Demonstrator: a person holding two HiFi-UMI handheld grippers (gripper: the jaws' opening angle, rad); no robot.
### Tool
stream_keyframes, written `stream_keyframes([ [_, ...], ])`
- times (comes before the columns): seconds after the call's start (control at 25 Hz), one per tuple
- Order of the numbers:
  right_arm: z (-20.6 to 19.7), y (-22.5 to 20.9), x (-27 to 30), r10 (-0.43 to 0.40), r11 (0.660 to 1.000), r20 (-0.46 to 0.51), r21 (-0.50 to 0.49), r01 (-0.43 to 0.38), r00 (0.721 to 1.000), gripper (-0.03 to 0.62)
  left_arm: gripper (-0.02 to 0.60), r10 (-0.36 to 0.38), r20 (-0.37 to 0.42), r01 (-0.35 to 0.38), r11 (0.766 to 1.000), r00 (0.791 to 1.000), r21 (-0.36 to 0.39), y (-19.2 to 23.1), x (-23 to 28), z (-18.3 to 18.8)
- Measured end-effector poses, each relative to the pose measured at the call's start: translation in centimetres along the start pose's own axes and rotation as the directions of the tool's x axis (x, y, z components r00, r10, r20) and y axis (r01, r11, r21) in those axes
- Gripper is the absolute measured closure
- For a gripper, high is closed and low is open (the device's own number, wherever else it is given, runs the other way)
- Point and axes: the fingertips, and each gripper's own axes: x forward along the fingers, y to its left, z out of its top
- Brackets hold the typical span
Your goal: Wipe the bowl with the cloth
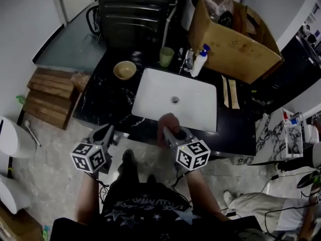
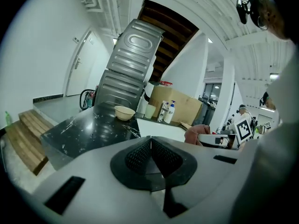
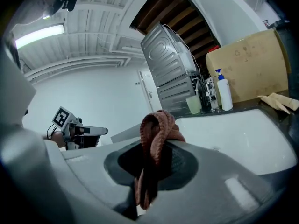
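Note:
A cream bowl (image 1: 125,70) stands empty on the black marble counter (image 1: 108,97), left of the white sink (image 1: 200,109); the left gripper view shows the bowl (image 2: 124,112) well ahead. My left gripper (image 1: 111,129) hangs at the counter's near edge, short of the bowl, its jaws (image 2: 150,143) shut on nothing. My right gripper (image 1: 169,130) is at the sink's near rim, shut on a bunched reddish-brown cloth (image 1: 168,120). In the right gripper view the cloth (image 3: 158,133) loops up between the jaws and hangs down.
Behind the sink stand a green cup (image 1: 166,56), a white pump bottle (image 1: 199,64) and a big cardboard box (image 1: 233,41). A metal washing machine (image 1: 135,14) rises at the back. Wooden steps (image 1: 50,97) lie left of the counter. Another person's legs (image 1: 251,205) are at the lower right.

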Motion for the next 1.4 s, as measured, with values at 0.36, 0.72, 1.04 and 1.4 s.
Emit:
stream_keyframes([
  [0.36,3.9,-2.1,7.3,-0.079,0.997,0.013,-0.003,0.079,0.997,0.536,0.572,-0.090,-0.083,0.088,0.996,0.992,-0.035,7.0,6.9,4.1],
  [0.72,6.0,-4.1,13.3,-0.148,0.989,0.016,0.014,0.147,0.989,0.536,0.572,-0.164,-0.089,0.158,0.985,0.982,-0.066,11.7,11.4,6.9],
  [1.04,7.1,-5.0,15.8,-0.205,0.978,0.022,0.028,0.205,0.978,0.536,0.444,-0.199,-0.119,0.190,0.979,0.973,-0.077,14.4,15.0,9.0],
  [1.4,7.5,-6.7,17.6,-0.263,0.964,0.011,0.045,0.262,0.965,0.536,0.416,-0.230,-0.131,0.213,0.968,0.964,-0.137,16.6,19.1,11.9],
])
